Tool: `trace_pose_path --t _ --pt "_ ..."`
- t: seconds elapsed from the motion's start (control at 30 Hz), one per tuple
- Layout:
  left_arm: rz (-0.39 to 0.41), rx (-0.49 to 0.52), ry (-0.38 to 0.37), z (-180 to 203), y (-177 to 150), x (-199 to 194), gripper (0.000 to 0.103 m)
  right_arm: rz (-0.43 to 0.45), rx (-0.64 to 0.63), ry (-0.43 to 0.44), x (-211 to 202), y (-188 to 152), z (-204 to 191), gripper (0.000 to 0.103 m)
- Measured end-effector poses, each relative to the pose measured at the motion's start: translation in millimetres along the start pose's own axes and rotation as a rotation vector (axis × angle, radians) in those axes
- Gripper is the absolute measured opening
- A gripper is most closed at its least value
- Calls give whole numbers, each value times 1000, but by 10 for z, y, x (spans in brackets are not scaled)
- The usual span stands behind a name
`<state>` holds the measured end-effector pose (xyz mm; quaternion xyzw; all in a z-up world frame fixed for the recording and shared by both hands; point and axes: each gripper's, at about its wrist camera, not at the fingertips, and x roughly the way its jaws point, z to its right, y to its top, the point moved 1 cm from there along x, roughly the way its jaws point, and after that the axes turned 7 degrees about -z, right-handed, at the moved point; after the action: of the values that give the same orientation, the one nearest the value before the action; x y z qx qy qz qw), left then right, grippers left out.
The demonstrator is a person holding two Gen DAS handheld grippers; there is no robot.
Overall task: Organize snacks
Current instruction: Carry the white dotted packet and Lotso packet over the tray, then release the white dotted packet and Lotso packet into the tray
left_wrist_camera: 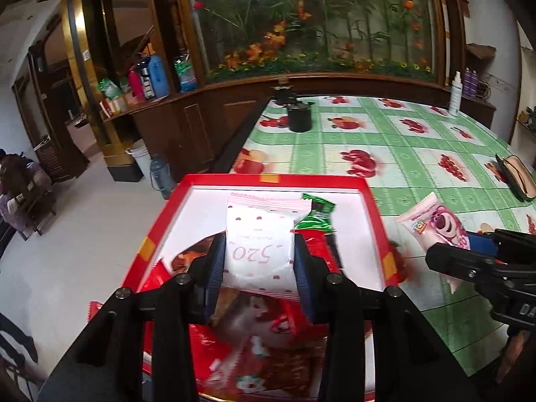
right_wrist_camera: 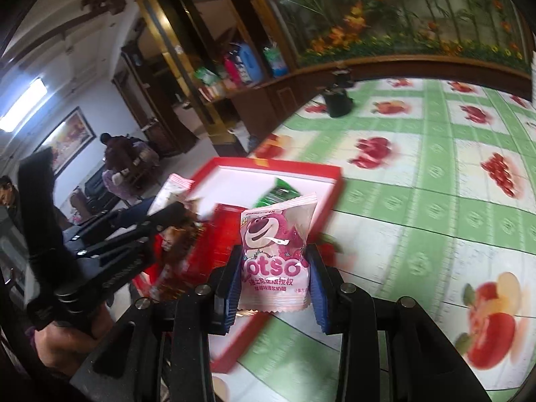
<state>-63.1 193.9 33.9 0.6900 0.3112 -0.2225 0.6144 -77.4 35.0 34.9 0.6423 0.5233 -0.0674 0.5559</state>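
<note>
Between the left gripper [left_wrist_camera: 259, 261] fingers, a white "520" packet [left_wrist_camera: 259, 244] is clamped over the red tray [left_wrist_camera: 372, 201]. A pink Lotso packet [right_wrist_camera: 276, 254] is pinched by the right gripper [right_wrist_camera: 276, 284] beside the tray. Further in, a green packet [left_wrist_camera: 316, 214] is seen; beyond, a black holder [left_wrist_camera: 299, 117] on the bench [left_wrist_camera: 418, 154].

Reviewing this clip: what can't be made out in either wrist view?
- Left wrist: snacks at the near end of the red box are blurred and hidden by the left claw holding the white 520 packet.
- Right wrist: motion blur smears the box contents; the pink Lotso packet in the right claw covers them.
</note>
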Motion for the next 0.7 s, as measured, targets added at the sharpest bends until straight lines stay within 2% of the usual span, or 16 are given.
trace_pose_path --t 0.3,0.7 --pt "9 -36 6 -233 -94 -11 37 -7 -76 16 146 15 -332 36" --pt "-7 -70 20 -501 -173 87 37 -27 -128 5 411 11 -582 36"
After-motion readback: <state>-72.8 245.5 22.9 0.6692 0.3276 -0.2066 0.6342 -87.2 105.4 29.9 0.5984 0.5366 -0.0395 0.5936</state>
